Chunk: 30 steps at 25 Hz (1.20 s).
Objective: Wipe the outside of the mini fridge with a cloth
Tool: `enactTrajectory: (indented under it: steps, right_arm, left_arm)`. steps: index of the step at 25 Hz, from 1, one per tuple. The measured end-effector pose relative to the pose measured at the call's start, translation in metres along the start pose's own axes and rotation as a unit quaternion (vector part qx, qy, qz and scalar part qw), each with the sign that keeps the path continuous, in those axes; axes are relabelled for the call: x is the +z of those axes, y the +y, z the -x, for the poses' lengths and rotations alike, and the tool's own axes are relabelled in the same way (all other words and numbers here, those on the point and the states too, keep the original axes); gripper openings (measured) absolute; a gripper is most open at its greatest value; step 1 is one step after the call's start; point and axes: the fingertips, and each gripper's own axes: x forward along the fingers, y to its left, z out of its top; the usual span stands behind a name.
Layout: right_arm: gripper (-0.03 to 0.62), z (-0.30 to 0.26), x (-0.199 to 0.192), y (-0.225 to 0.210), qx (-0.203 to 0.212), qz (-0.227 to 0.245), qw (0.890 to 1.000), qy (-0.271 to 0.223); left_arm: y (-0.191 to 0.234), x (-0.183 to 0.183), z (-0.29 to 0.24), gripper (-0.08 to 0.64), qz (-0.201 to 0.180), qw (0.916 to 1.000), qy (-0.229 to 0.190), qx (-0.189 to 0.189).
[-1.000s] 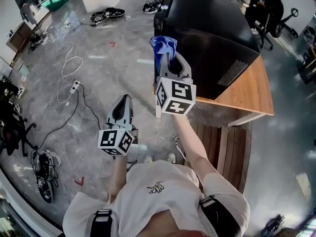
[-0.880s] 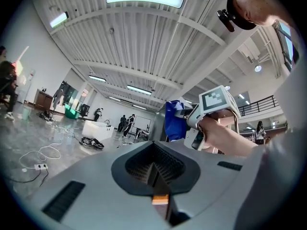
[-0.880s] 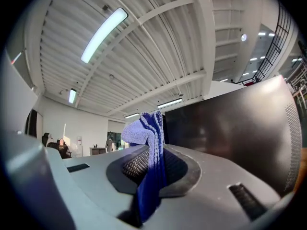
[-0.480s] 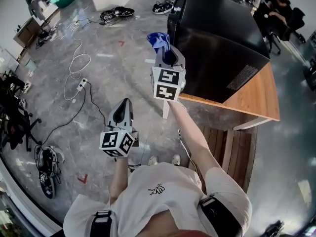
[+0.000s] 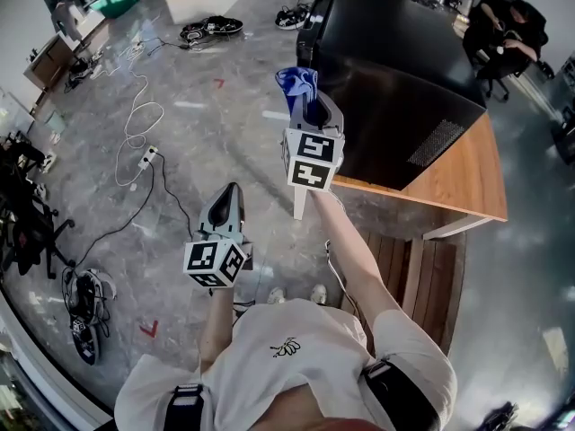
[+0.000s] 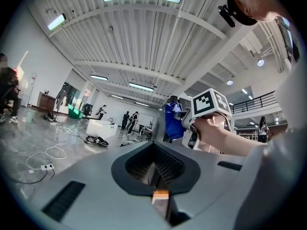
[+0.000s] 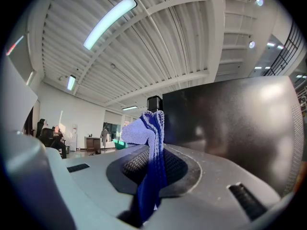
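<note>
Your right gripper (image 5: 312, 106) pinching the blue cloth (image 5: 296, 83), just left of the black mini fridge (image 5: 395, 70) on the wooden table (image 5: 456, 173), your left gripper (image 5: 228, 192) nearer, jaws pressed together, empty.

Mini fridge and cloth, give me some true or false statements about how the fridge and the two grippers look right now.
The right gripper grips a blue cloth. True.
The fridge is white. False: it is black.
The fridge stands on a metal cart. False: it stands on a wooden table.
The left gripper holds nothing. True.
</note>
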Motion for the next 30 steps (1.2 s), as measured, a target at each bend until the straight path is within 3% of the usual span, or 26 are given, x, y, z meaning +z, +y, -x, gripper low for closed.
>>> enactTrajectory:
  steps: [7, 22, 30]
  right_arm:
    - [0.061, 0.018, 0.008, -0.030, -0.020, 0.000, 1.000, -0.014]
    - [0.061, 0.078, 0.014, -0.152, -0.122, 0.035, 0.992, -0.027]
    - [0.061, 0.108, 0.013, -0.210, -0.176, 0.028, 0.984, -0.028]
  left_arm:
    - [-0.016, -0.003, -0.007, 0.005, -0.001, 0.9999, 0.000, -0.013]
    - [-0.076, -0.019, -0.036, 0.005, -0.008, 0.9972, 0.012, -0.074]
    - [-0.089, -0.023, -0.039, 0.005, -0.008, 0.9969, 0.015, -0.077]
